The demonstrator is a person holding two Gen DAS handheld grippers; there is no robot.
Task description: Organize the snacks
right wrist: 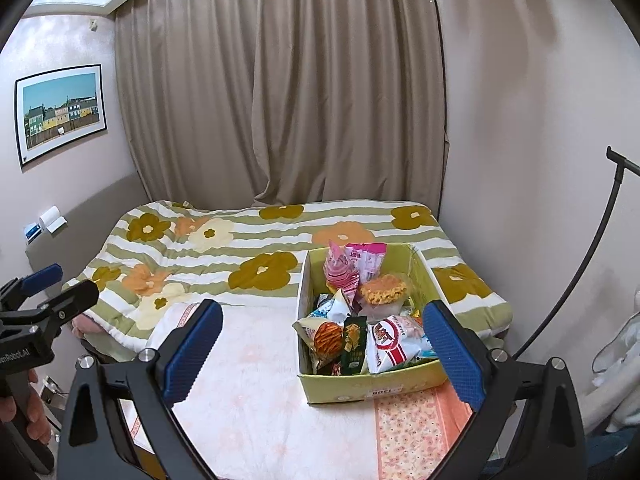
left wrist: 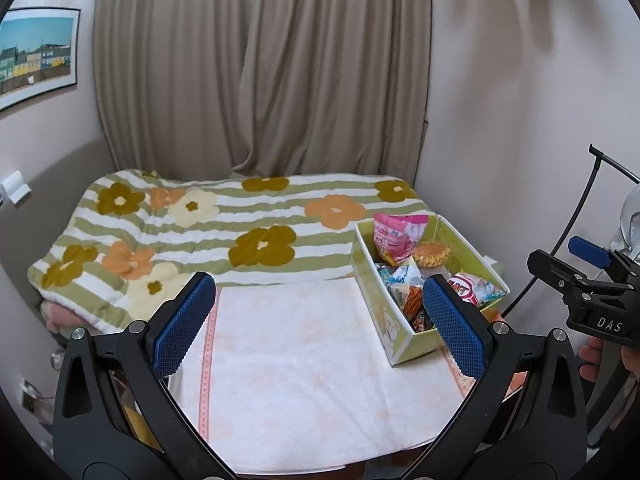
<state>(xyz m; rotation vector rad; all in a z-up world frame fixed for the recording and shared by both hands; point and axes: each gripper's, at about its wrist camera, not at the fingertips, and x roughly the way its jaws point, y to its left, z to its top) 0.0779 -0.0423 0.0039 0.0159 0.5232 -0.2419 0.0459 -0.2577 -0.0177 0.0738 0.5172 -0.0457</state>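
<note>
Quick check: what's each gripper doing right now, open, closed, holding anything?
Left gripper: jaws open, holding nothing.
Right gripper: jaws open, holding nothing, aimed at the yellow-green cardboard snack box.

Yellow-green cardboard box [right wrist: 372, 390], open-topped, standing upright on the pale cloth-covered tabletop [right wrist: 260, 400] toward its right side, far end close to the bed's edge. Packed loosely with snack packets: pink bag [right wrist: 370, 258] upright at the far end, orange-yellow round snack [right wrist: 383, 289] beside it, red-and-white bag [right wrist: 390, 344] and dark green packet [right wrist: 354, 342] leaning at the near end.
</note>
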